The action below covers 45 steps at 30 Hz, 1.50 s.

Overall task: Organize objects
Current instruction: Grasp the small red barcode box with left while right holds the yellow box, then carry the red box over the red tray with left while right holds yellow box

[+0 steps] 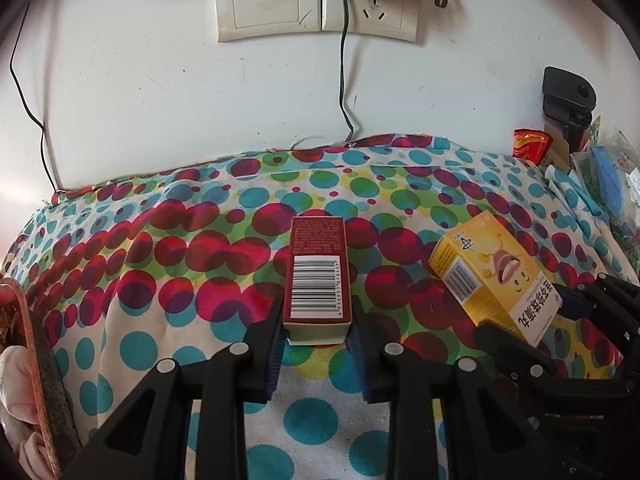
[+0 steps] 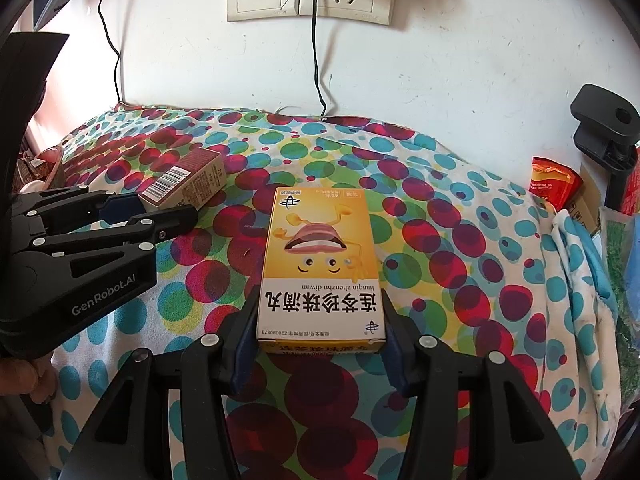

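Note:
A dark red box (image 1: 318,276) with a barcode on top lies on the polka-dot cloth (image 1: 160,240). My left gripper (image 1: 318,320) is shut on its near end, pads against both long sides. A yellow medicine box (image 2: 320,260) with a cartoon mouth lies flat on the cloth, and my right gripper (image 2: 320,308) is shut on its near end. The left wrist view shows the yellow box (image 1: 492,276) to the right, in the right gripper (image 1: 540,320). From the right wrist, the red box (image 2: 188,184) sits at the left in the left gripper (image 2: 160,206).
The white wall behind carries sockets (image 1: 316,0) with plugs, and cables (image 1: 343,80) hang down to the cloth. A black clamp (image 2: 608,132), a red packet (image 2: 552,180) and plastic bags (image 1: 612,184) crowd the right edge. A basket (image 1: 36,360) sits at the left.

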Tool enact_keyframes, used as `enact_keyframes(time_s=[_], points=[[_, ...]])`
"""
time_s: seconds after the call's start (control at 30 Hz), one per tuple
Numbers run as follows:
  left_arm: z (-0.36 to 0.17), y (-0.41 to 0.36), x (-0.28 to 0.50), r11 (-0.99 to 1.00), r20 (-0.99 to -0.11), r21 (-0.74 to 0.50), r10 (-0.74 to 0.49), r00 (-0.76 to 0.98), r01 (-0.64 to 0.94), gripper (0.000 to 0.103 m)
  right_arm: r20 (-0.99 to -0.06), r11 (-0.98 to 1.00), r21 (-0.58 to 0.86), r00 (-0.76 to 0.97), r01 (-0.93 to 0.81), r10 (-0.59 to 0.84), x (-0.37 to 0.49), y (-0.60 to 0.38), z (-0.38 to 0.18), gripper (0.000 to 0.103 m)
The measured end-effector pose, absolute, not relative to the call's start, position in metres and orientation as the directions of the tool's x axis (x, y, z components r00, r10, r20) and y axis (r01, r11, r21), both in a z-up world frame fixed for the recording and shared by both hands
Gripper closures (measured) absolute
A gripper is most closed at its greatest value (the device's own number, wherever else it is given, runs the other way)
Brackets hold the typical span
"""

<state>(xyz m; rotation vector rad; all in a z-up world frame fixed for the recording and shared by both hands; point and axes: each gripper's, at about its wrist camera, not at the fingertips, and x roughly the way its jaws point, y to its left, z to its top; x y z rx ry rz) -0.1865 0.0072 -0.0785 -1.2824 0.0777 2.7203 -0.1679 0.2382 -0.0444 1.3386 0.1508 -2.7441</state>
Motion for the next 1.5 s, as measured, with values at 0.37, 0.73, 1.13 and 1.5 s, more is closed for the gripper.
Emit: enact_keyframes(time_s=[0.37,0.73,1.13,1.5], points=[[-0.077,0.02,-0.168,-0.979,-0.777,0.058,0.078,-0.625,-0.195,0.074,-0.786,-0.99,-0.069,-0.618,0.12,-0.02,-0.168,0.236,-0.045,0.055],[-0.068,0.007,-0.132,-0.982,-0.79,0.03,0.09,-0.607,-0.185,0.074,-0.787,-0.991,-0.061,-0.616,0.119,-0.026,-0.168,0.237,-0.045,0.055],[-0.042,-0.009,-0.069,-0.98,-0.779,0.009,0.117,-0.617,-0.197,0.074,-0.788,-0.992,-0.054,-0.615,0.116,-0.029,-0.168,0.236,-0.045,0.055],[-0.012,-0.07,-0.019,-0.995,-0.759,0.047,0.025,-0.65,-0.093,0.074,-0.787,-0.991,-0.061,-0.616,0.115,-0.023,-0.168,0.237,-0.045,0.055]])
